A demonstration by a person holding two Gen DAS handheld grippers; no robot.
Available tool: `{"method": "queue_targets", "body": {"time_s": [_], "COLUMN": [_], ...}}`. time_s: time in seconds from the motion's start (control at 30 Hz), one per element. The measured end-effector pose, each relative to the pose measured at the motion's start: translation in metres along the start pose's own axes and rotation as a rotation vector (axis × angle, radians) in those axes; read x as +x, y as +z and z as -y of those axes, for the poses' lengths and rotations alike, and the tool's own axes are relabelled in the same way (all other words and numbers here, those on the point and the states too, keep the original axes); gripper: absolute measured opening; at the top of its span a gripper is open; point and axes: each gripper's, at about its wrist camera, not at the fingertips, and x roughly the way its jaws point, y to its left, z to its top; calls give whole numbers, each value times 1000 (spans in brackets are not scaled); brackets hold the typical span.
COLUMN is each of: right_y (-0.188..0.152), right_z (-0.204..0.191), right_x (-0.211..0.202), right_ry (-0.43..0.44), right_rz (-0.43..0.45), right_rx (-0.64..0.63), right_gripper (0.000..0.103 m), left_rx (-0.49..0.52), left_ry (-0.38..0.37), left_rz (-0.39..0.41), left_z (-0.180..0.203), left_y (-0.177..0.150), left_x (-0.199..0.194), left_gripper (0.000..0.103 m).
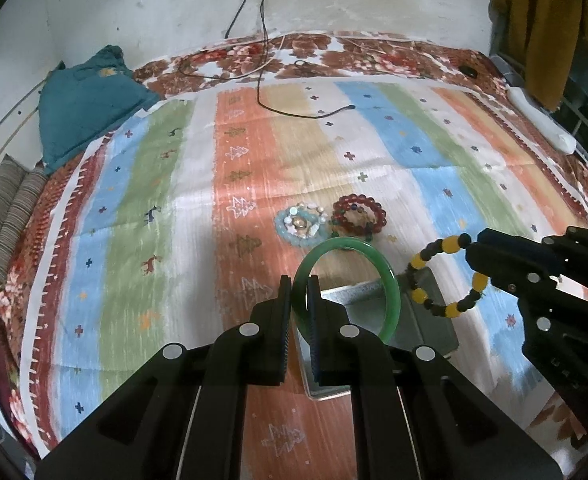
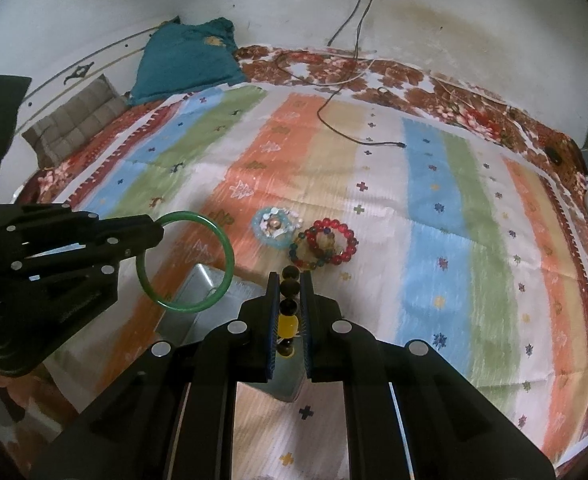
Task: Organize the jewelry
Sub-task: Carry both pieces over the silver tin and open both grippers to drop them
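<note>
both are carrying: left hand-held gripper (image 1: 299, 300) pinches the green bangle (image 1: 390, 280), right hand-held gripper (image 2: 290, 300) pinches the bead bracelet (image 2: 288, 320); next, lower both into the tin box (image 1: 426, 320).

black hand-held gripper (image 1: 299, 308), silver round screws, ribbed pads

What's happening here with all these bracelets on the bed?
A person is sorting jewelry using two handheld grippers. The left gripper is shut on a green bangle, and the right gripper is shut on a yellow and dark beaded bracelet. Both are held above a grey metal tin on the striped cloth. A pale blue bracelet and a red beaded bracelet still lie on the cloth beyond.
</note>
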Motion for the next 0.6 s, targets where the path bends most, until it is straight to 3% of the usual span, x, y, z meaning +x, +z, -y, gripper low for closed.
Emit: {"method": "queue_targets", "body": {"time_s": [0.23,0.37,0.43,0.6], "right_y": [-5,-5,-4,-3], "right_z": [4,15,20,28], "right_x": [6,9,12,19], "right_ry": [1,-24,-37,-62], "right_rz": [-31,-39,-47,-67], "right_rx": [37,68,80,93], "right_gripper": [12,26,26,36], "left_rx": [-31,-49,-58,-61], "left_ry": [-38,-13,-7,20], "left_rz": [-50,-61,-62,-64], "left_z": [-1,-7,-11,-16], "left_y": [-6,-6,-6,-4], "left_x": [4,8,9,12], "left_gripper": [12,18,19,36]}}
